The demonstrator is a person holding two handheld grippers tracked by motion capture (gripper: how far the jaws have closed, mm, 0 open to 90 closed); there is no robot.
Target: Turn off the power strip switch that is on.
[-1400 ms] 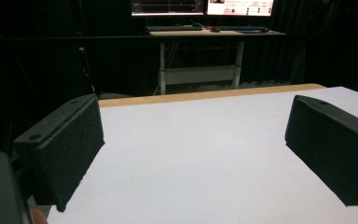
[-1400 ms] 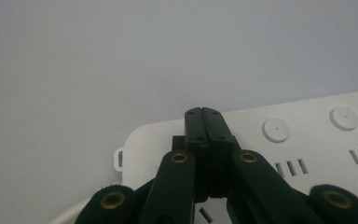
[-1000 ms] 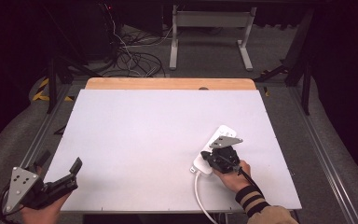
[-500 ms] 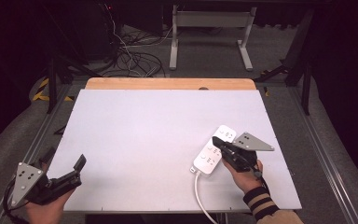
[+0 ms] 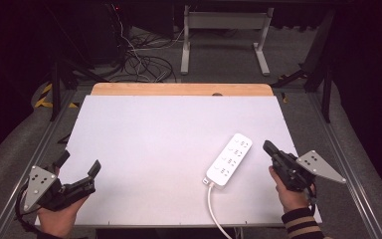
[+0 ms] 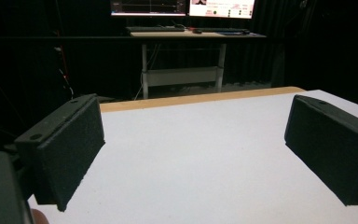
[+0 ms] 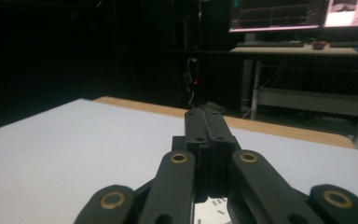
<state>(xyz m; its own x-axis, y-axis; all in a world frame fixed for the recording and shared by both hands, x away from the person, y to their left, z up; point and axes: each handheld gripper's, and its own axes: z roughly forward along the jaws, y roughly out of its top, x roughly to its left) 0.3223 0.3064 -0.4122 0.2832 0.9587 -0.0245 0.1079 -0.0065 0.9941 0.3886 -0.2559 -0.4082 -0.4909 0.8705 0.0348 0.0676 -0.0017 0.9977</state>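
Now the white power strip [image 5: 228, 160] lies right of centre on the table [image 5: 144, 139], just left of the right gripper [image 5: 268, 147], jaws pressed together and empty, while the left gripper [image 5: 78, 163] gapes wide at the near left corner.

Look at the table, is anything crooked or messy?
Only slightly. The white power strip lies at a slant on the white table, not square to its edges, and its cord trails off the near edge. Nothing looks spilled or broken. Both grippers are apart from it.
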